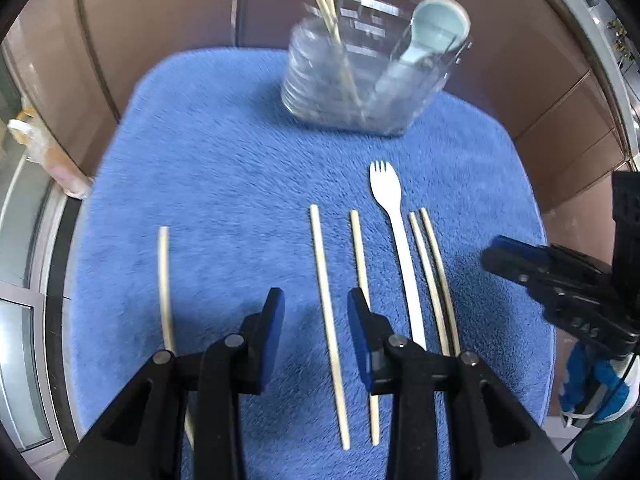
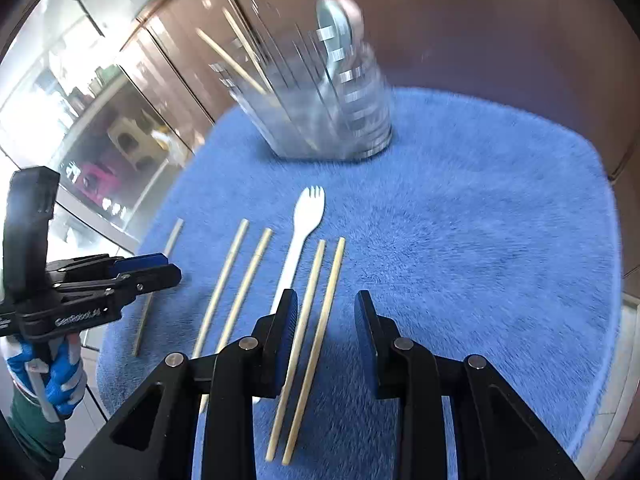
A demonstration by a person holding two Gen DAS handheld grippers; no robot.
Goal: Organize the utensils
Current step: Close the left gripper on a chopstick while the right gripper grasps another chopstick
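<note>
Several wooden chopsticks and a white plastic fork (image 1: 386, 188) (image 2: 308, 212) lie side by side on a blue fluffy mat (image 1: 220, 160) (image 2: 480, 220). At the mat's far end stands a clear holder (image 1: 360, 80) (image 2: 320, 128) with a pale blue spoon (image 1: 436, 28) (image 2: 336, 28) and two chopsticks (image 1: 324, 4) (image 2: 236, 56) in it. My left gripper (image 1: 316, 304) (image 2: 172, 268) hangs open above one chopstick (image 1: 320, 256), not touching it. My right gripper (image 2: 326, 304) (image 1: 492, 256) is open over the rightmost pair of chopsticks (image 2: 332, 276), beside the fork's handle.
Brown cabinet fronts (image 1: 160, 20) rise behind the mat. A glass case (image 2: 100, 140) stands off its left side. A white plastic bag (image 1: 36, 144) lies beyond the mat's left edge. Blue-gloved hands (image 2: 60, 380) (image 1: 592, 384) hold the grippers. The mat's right half is bare.
</note>
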